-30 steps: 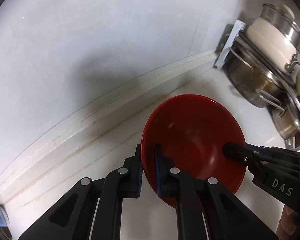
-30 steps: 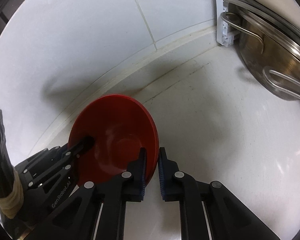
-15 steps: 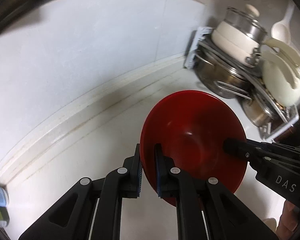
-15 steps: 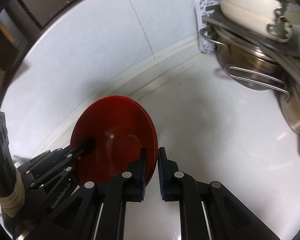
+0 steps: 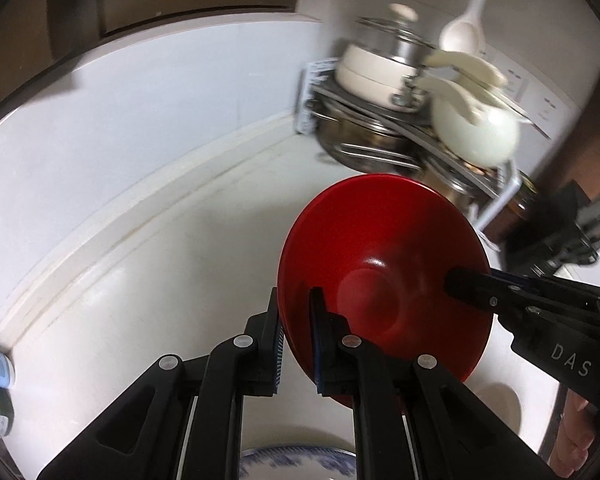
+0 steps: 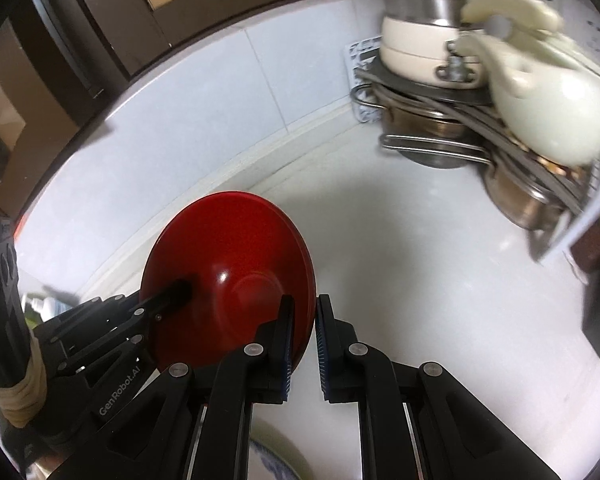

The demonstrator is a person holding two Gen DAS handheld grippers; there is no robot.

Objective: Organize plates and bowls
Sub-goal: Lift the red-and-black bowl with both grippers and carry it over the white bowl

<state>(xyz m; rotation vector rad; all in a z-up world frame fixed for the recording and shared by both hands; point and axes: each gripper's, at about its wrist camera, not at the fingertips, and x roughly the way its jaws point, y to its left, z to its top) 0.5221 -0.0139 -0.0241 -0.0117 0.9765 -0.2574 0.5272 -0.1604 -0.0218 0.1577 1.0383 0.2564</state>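
Above white counter (image 5: 148, 320), glossy red bowl (image 5: 384, 272), tilted, rim pinched by both tools.

A glossy red bowl (image 5: 384, 264) sat right of centre in the left view and lower left in the right view, tilted, its hollow facing the cameras. A blue-patterned white plate (image 5: 296, 464) peeked in at the bottom edge.

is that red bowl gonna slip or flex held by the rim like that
The red bowl looks glossy, with a bright highlight inside, so it is probably slippery. The left gripper and right gripper each pinch only a thin bit of rim on opposite sides, so it might pivot. The rim shows no bending, so it seems stiff.
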